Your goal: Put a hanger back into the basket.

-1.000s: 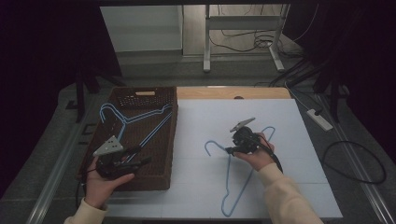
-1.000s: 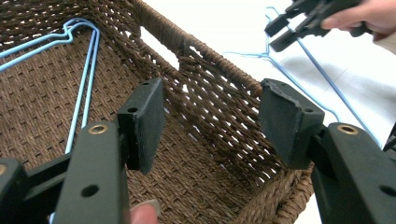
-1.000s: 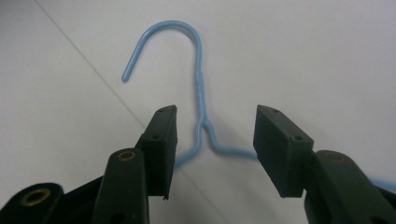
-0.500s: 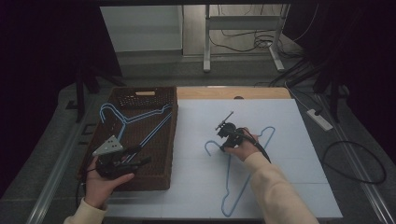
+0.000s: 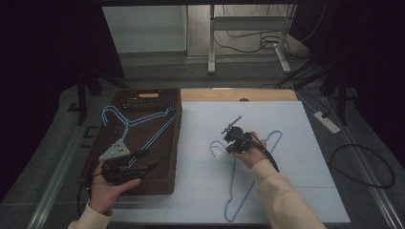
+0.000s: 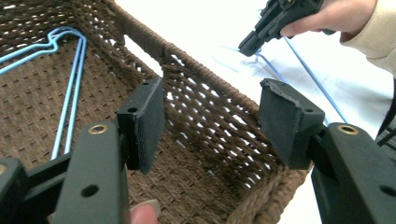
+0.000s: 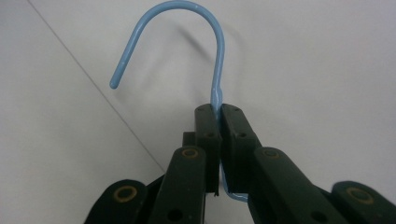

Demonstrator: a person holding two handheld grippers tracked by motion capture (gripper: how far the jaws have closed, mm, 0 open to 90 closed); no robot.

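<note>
A blue wire hanger (image 5: 233, 187) lies flat on the white sheet, its hook (image 7: 217, 56) pointing away from my right gripper. My right gripper (image 5: 229, 149) (image 7: 218, 109) has just been closing and is now shut on the hanger's neck, just below the hook. More blue hangers (image 5: 129, 123) (image 6: 70, 93) lie in a brown wicker basket (image 5: 177, 143) at the left. Over the basket's near right corner my left gripper (image 5: 149, 160) (image 6: 212, 121) is open, with nothing between its pads. The left gripper view also has the right gripper (image 6: 248, 45) on the hanger (image 6: 303, 74).
The white sheet (image 5: 296, 143) covers most of the table, with a bare wooden strip (image 5: 267, 94) behind it. The basket's woven wall (image 6: 205, 107) stands between my left gripper and the sheet. A power strip (image 5: 327, 121) and cables lie off the table's right side.
The right gripper has shifted a little left onto the hanger's neck and its jaws have closed on it. The left gripper has stayed where it was, open.
</note>
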